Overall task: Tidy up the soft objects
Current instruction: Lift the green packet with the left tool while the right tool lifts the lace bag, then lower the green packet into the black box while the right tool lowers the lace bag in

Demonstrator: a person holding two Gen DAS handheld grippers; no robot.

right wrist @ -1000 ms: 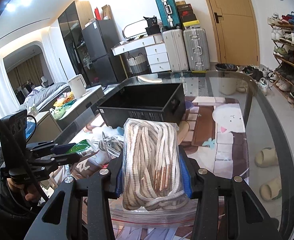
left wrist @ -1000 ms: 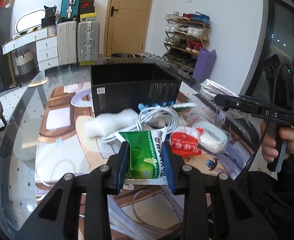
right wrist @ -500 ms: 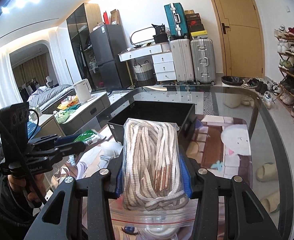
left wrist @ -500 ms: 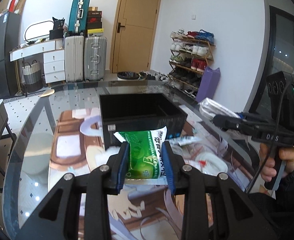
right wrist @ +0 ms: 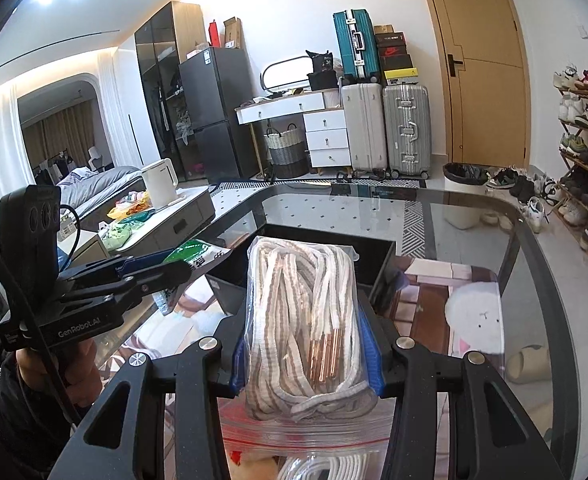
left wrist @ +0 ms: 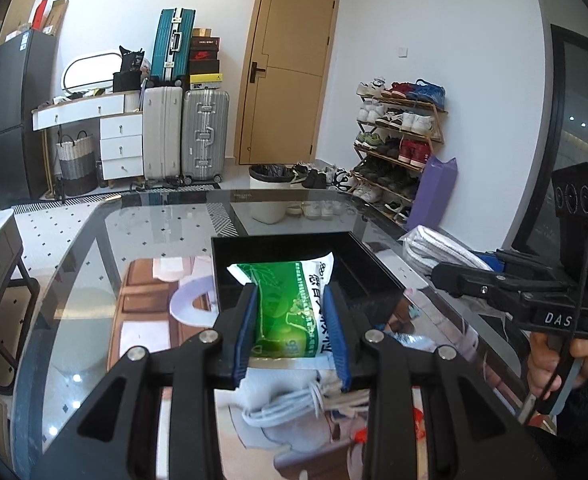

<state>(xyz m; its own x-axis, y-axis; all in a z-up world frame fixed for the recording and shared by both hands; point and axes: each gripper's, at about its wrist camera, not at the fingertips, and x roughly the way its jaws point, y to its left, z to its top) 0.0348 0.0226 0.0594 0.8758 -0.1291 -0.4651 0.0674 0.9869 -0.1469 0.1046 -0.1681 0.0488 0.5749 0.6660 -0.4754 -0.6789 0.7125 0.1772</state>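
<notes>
Packets in both grippers put us just short of the black bin, which lies dead ahead of each tool and a little below. Our left gripper is clamped on a green-and-white soft packet; its long axis runs straight forward along the fingers, and its far end seems to overhang the bin's near wall. Our right gripper is clamped on a clear zip bag of striped cords, also pointing forward, with the same bin seen past its tip. We judge the left hand slightly nearer the opening, so its packet looks likely to go in first; both loads need only to travel forward and drop.

Beneath us is a glass tabletop over a patterned mat. A coil of white cable and other small packets are on the table under the left tool. Around the room we see suitcases, a wooden door, a shoe rack and a dark fridge.
</notes>
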